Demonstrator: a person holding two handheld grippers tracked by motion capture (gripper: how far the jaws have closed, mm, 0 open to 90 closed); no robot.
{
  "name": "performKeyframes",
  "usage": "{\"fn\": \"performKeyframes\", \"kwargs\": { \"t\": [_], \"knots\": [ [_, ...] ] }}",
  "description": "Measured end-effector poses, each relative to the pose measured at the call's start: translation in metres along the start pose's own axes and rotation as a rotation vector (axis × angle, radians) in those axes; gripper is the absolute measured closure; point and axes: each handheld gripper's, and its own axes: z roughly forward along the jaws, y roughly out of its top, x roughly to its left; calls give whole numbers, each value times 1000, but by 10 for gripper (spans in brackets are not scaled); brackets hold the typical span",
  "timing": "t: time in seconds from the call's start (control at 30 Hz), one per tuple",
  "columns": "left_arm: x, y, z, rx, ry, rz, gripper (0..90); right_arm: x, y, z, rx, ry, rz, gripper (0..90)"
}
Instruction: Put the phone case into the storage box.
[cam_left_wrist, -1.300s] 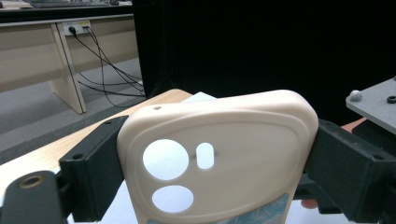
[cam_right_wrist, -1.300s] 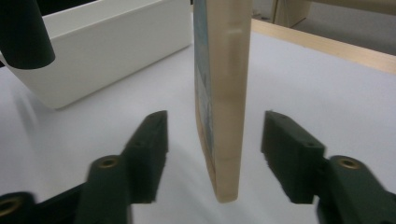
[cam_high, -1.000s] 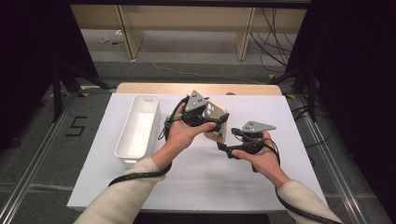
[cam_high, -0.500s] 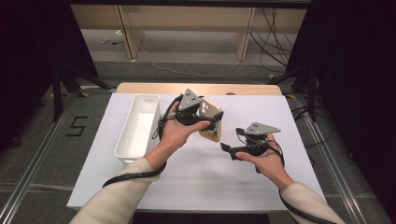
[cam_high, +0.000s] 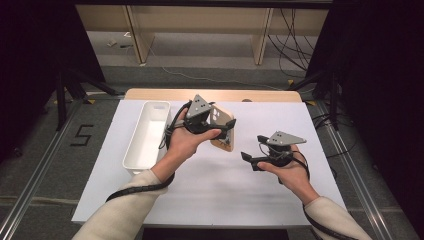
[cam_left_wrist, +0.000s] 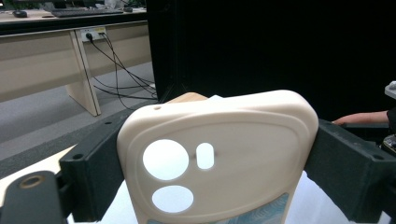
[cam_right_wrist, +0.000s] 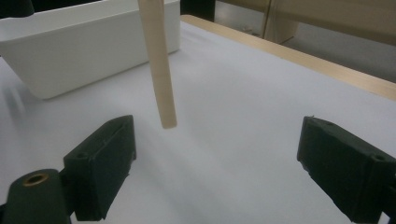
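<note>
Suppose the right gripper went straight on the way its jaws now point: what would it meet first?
Probably the cream phone case that the left gripper holds up: it hangs just ahead of the right gripper, slightly off centre. Past it stands the white bin. Depth is hard to judge.

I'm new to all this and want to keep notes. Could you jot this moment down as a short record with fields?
Held item: cream phone case, clamped between the left gripper jaws, lifted off the table
Case details: three camera cut-outs, patterned lower part
Right gripper: open, nothing between its jaws, apart from the case
Container: white bin, left of the case
Surface: white table
</note>
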Motion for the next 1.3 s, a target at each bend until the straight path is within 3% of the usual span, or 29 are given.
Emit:
{"fn": "performKeyframes", "kwargs": {
  "t": [0.27, 0.93, 1.3],
  "knots": [
    [5, 3, -6, -8, 14, 3, 108, -3, -3, -5, -7, -5, 12, 125],
    [17, 9, -25, -15, 46, 9, 108, -5, -8, -18, -38, 34, 13, 58],
    [24, 12, -31, -20, 71, 10, 108, -6, -10, -24, -50, 25, 13, 54]
  ]
}}
